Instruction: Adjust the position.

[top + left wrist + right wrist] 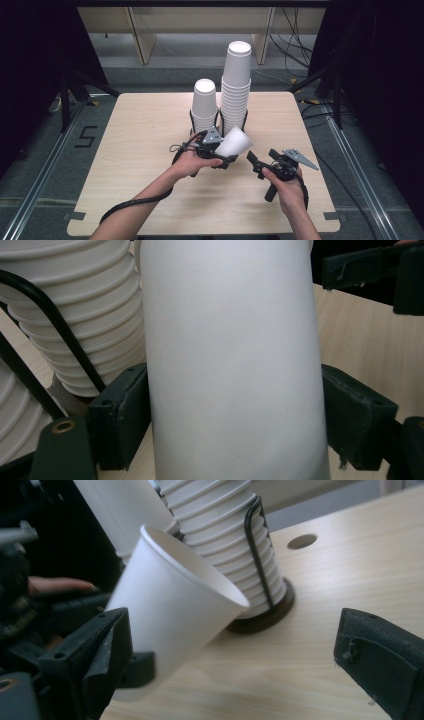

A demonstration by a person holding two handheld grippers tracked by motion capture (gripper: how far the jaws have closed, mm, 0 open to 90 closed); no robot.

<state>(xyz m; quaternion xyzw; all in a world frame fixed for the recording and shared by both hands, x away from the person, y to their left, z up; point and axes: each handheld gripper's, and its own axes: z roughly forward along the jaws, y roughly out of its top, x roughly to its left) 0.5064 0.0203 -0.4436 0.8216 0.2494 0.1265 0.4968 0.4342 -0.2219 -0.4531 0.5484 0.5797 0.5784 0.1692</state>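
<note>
One paper cup (pixel 234 142) is clamped by its lower body in my left gripper (pixel 218 155), held tilted above the table (pixel 140 150) with its mouth toward my right gripper (pixel 256 164), presumably for handover. My right gripper's jaws stand wide, empty, just beside the rim. Two cup stacks (pixel 235 87) stay upright in wire holders (pixel 260 555) behind.
</note>
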